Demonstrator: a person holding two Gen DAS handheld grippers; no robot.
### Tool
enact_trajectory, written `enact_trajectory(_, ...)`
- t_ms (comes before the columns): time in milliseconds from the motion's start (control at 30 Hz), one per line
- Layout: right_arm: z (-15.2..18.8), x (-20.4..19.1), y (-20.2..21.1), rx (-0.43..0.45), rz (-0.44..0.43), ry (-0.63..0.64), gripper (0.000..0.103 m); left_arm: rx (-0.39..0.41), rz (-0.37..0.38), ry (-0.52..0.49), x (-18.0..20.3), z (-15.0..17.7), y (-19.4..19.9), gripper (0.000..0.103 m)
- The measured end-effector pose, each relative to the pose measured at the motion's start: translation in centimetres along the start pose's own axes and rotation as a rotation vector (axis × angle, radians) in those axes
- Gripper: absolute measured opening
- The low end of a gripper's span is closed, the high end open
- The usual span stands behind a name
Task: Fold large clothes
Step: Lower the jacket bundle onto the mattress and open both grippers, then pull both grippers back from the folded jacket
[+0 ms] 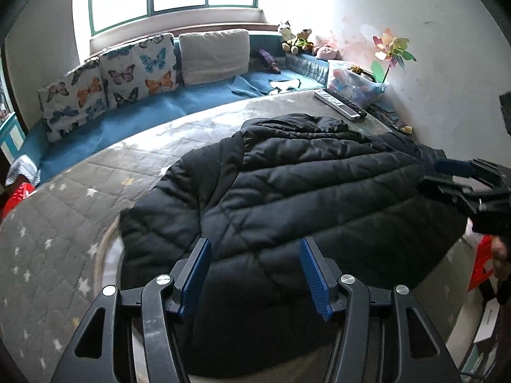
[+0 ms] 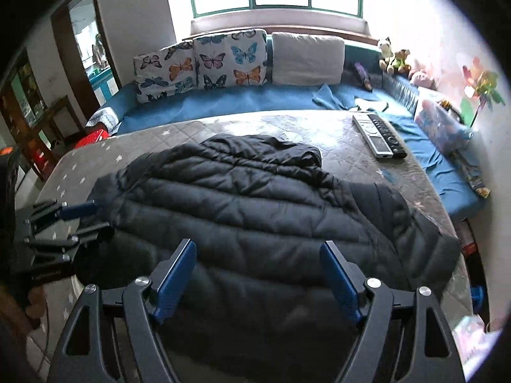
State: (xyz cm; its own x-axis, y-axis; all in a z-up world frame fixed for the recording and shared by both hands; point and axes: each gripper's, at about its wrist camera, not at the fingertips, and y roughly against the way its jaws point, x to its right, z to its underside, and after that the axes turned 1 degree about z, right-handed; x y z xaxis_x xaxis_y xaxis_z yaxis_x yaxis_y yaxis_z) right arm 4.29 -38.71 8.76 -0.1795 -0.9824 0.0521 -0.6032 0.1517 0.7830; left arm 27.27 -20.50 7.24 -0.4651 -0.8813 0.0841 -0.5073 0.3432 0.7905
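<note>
A black quilted puffer jacket point(image 1: 303, 191) lies spread on the grey star-patterned table cover point(image 1: 64, 223), hood at the far end. It also shows in the right wrist view point(image 2: 255, 210). My left gripper point(image 1: 255, 249) is open, hovering above the jacket's near hem, holding nothing. My right gripper point(image 2: 257, 252) is open above the jacket's near part, empty. The right gripper also shows at the right edge of the left wrist view point(image 1: 447, 175), by the jacket's right side. The left gripper shows at the left of the right wrist view point(image 2: 92, 215), by the jacket's left edge.
Two remote controls point(image 2: 378, 138) lie on the table's far right. A blue bench point(image 2: 223, 102) with butterfly cushions point(image 2: 230, 59) runs behind under the window. Soft toys point(image 1: 297, 40), a clear box point(image 1: 354, 83) and a pinwheel point(image 1: 394, 52) stand at the right wall. A red stool point(image 1: 16, 199) is at the left.
</note>
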Motion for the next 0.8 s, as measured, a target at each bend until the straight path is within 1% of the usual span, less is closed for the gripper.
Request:
enact_trajectory(67,1.0,-0.7,0.9,0.010,0.004,0.007,0.087,0.015,-0.014,0.003,0.3,1.2,1.6,0.069)
enact_trajectory(167,2.9,-2.0,2.3,0.033,0.023,0.023,0.087,0.028,-0.046,-0.004,0.8,2.9,3.8,0.070)
enact_trajectory(233,4.3,-3.0,3.2,0.048,0.040,0.036,0.087,0.028,-0.073,-0.010,1.1,4.2,5.2,0.075)
enact_trajectory(267,4.8,-3.4,3.4,0.051,0.047,0.039,0.087,0.029,-0.077,-0.004,1.1,4.9,5.7,0.080)
enact_trajectory(367,6.6,-4.7,4.2,0.056,0.063,0.039,0.087,0.026,-0.057,0.026,1.1,6.8,7.3,0.082)
enact_trajectory(500,8.4,-6.0,4.9,0.065,0.077,0.026,0.087,0.045,-0.088,0.020,1.5,9.5,9.5,0.084)
enact_trajectory(567,9.4,-6.5,5.2,0.074,0.090,0.031,0.087,0.050,-0.088,0.018,1.6,10.5,10.4,0.089)
enact_trajectory(700,10.8,-7.2,5.2,0.079,0.141,0.004,0.087,0.076,-0.078,0.035,1.8,12.2,12.1,0.092)
enact_trajectory(800,11.7,-7.4,5.5,0.083,0.146,-0.027,0.087,0.084,-0.085,0.050,1.7,13.2,13.0,0.096)
